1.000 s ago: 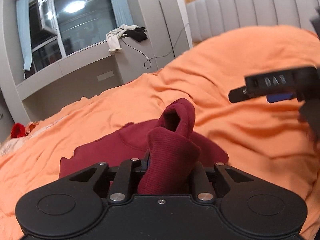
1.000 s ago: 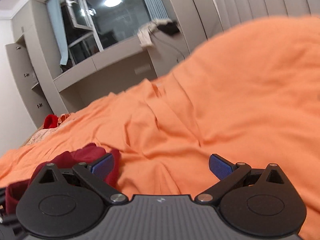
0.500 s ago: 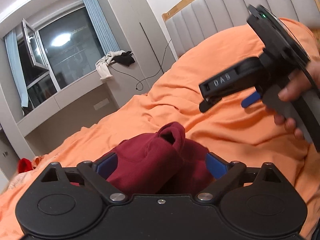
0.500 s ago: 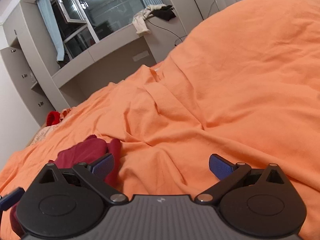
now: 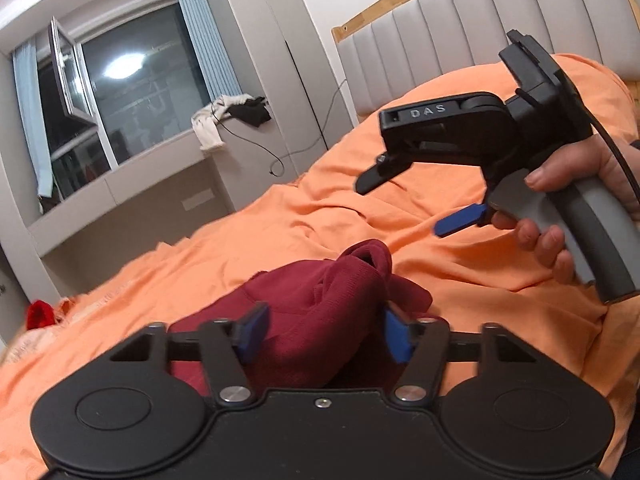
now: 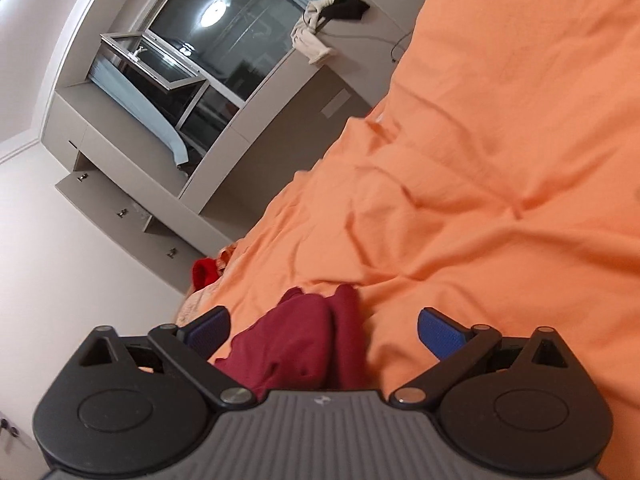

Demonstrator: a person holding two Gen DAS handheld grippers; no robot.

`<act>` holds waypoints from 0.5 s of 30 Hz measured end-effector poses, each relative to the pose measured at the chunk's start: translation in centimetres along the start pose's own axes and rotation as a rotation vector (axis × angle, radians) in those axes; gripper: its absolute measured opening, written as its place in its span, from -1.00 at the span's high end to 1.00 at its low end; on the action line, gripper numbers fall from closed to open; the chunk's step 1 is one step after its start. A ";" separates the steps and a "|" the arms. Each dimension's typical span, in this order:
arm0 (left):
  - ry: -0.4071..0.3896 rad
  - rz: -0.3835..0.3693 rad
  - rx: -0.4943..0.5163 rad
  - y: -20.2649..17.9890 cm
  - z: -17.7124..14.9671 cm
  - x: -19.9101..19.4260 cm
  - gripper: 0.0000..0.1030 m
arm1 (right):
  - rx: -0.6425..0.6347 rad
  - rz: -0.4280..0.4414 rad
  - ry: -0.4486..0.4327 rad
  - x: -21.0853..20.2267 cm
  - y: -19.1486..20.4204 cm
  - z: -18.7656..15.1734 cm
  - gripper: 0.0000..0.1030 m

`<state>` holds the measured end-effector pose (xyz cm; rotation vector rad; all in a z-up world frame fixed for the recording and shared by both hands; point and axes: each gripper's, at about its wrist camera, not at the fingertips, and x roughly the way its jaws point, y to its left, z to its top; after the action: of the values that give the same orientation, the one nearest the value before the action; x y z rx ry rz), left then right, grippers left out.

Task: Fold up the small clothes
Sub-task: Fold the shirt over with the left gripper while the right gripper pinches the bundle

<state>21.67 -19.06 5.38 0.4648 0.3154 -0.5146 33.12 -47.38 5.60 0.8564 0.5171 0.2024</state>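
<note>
The dark red garment [image 5: 320, 320] lay bunched on the orange bedspread [image 5: 460, 272], between the half-closing jaws of the left gripper [image 5: 322, 332] (pads apparently not yet pressing), the right gripper [image 6: 322, 330] spread apart just above, so a loose pinch risked dropping the fold.

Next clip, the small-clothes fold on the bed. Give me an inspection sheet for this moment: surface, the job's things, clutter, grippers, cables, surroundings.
Surface: orange bedsheet, wrinkled.
Job's things: dark red garment, bunched on the sheet.
Clutter: small red item at the bed's far edge.
Grippers: left gripper has just been closing, jaws part open around a garment fold, grip uncertain; right gripper open, held in a hand above the sheet.
Cables: black cord hanging from the sill.
Surroundings: window, clothes on sill, padded headboard.
</note>
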 end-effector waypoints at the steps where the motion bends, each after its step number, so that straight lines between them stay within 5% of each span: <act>1: 0.006 -0.004 -0.002 0.0 0.0 0.2 0.00 | 0.005 0.007 0.016 0.3 0.1 -0.1 -0.79; 11: 0.026 -0.047 -0.024 -0.2 -1.1 0.7 0.54 | 0.069 0.027 0.151 3.1 -0.4 -1.3 0.02; 15: 0.021 -0.056 -0.037 -0.4 -1.2 0.8 0.71 | 0.068 0.049 0.158 3.4 -0.4 -1.6 0.59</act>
<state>21.92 -19.11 3.88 0.4262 0.3583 -0.5578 35.21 -45.33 3.30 0.9242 0.6538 0.3006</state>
